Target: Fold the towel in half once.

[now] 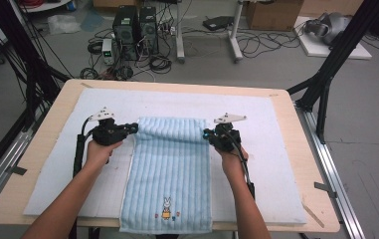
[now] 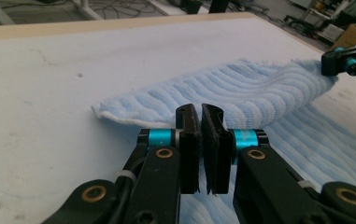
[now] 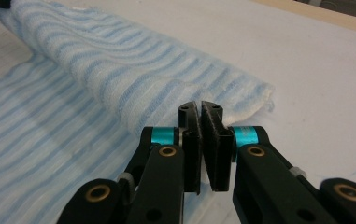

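A light blue striped towel with a small rabbit picture near its front end lies lengthwise on the white mat. Its far end is lifted and curls back toward me. My left gripper is shut on the far left corner of the towel, its jaws pressed together with the cloth edge at their tips. My right gripper is shut on the far right corner of the towel, with its jaws closed. The right gripper's tip also shows across the fold in the left gripper view.
The mat covers a wooden table. Bare mat lies on both sides of the towel and beyond it. On the floor behind stand computer towers, cables and a cardboard box. Black frame struts rise at the table's sides.
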`<action>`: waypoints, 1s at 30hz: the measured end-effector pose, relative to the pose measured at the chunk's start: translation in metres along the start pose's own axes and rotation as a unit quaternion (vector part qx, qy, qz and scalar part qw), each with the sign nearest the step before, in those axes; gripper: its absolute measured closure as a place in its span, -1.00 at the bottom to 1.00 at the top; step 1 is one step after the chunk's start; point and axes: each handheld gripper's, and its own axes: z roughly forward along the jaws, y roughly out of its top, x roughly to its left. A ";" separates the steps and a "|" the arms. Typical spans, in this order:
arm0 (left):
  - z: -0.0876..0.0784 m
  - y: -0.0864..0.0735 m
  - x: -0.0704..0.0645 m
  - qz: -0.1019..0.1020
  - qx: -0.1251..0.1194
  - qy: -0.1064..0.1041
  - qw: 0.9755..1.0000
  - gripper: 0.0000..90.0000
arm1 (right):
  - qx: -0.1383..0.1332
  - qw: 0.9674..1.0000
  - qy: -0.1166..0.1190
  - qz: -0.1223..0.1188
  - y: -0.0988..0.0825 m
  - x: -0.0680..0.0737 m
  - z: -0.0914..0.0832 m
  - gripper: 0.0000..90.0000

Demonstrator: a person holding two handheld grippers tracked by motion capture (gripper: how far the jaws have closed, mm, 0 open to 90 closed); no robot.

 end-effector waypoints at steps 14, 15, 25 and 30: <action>-0.031 -0.040 -0.034 0.045 0.022 -0.017 0.999 0.89 | 0.006 1.000 0.019 -0.004 -0.043 0.030 -0.031 0.92; -0.033 -0.043 -0.036 0.048 0.028 -0.017 0.998 0.89 | 0.007 1.000 0.020 -0.005 -0.044 0.031 -0.032 0.92; -0.041 -0.057 -0.035 0.003 0.034 0.017 0.999 -0.01 | 0.007 1.000 -0.003 -0.006 -0.051 0.045 -0.042 0.47; -0.041 -0.056 -0.027 -0.029 0.037 0.011 0.999 -0.17 | -0.002 1.000 -0.018 0.016 -0.054 0.037 -0.046 0.14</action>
